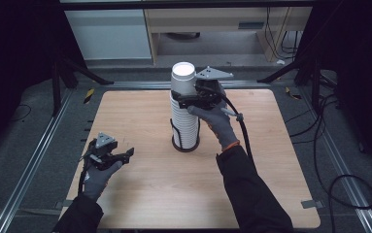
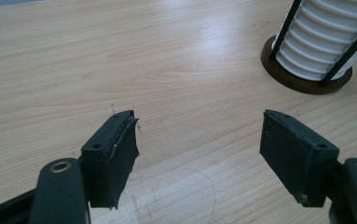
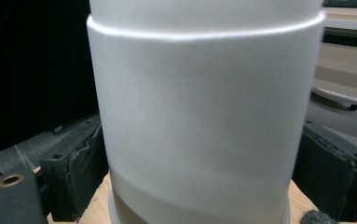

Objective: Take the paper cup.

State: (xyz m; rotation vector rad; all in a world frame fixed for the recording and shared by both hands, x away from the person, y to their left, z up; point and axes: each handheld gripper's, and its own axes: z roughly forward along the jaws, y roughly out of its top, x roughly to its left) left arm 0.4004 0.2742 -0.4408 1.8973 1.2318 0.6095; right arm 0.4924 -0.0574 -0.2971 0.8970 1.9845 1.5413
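A tall stack of white paper cups [image 1: 183, 109] stands upright near the middle of the wooden table [image 1: 144, 194], toward its far side, held in a cup holder [image 1: 186, 144] with a dark round base and thin black upright rods. The top cup [image 1: 183, 77] sits at the head of the stack with its white, closed end facing up, so the cups appear to be stacked upside down. In the right gripper view that top cup [image 3: 199, 112] fills most of the frame: a plain white wall with one raised rim line near the top, no print or lettering on it. Its upper end is cut off by the frame edge, and the rim of the next cup shows just below it.

The right gripper [image 1: 189, 93] is at the top of the stack, its two black jaws pressed against opposite sides of the top cup; in its own view both pads touch the cup wall. The gloved right hand [image 1: 218, 119] holds it, and its cable trails back along the dark sleeve.

The left gripper [image 1: 125, 154] is held low over the near-left part of the table, well apart from the stack, in the gloved left hand [image 1: 98, 175]. Its jaws stand wide apart with nothing between them. In the left gripper view the holder's base [image 2: 306, 77] and the lower ribbed rims show at upper right, cut off by the frame. A faint pencilled curve marks the tabletop between the jaws.

No writing can be read anywhere.
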